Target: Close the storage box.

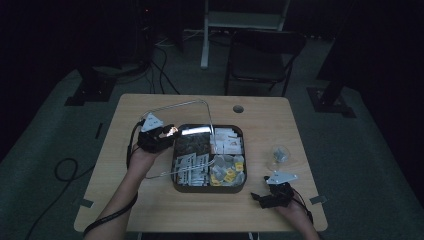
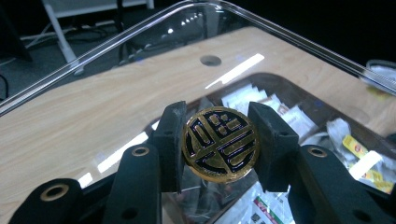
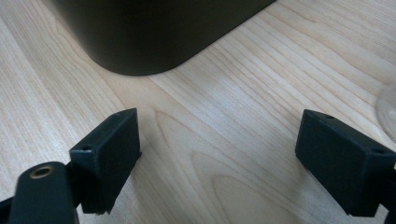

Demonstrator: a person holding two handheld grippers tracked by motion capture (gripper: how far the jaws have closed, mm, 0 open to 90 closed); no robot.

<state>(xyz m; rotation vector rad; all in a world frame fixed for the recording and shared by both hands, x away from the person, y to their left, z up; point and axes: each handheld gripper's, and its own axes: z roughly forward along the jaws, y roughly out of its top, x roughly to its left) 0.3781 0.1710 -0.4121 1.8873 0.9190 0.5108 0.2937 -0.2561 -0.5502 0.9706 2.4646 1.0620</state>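
Observation:
A clear flat lid [image 1: 192,112] hangs tilted over the left half of a black compartment box [image 1: 207,189]. My left gripper [image 1: 167,132] is shut on the lid's round gold and black knob [image 2: 219,144], which sits squeezed between the two pads in the left gripper view. Through the lid [image 2: 116,93] I see white sachets [image 2: 261,100] in the box. My right gripper [image 1: 260,197] rests low on the table by the box's front right corner [image 3: 140,32]. It [image 3: 219,140] stands open, with bare wood between its jaws.
The box holds white, grey and yellow packets [image 1: 227,170] in several compartments. A small clear cup-like thing [image 1: 278,155] stands on the wooden table [image 1: 260,125] to the right of the box. A cable hole [image 1: 238,108] lies near the far edge. A chair [image 1: 260,55] stands beyond the table.

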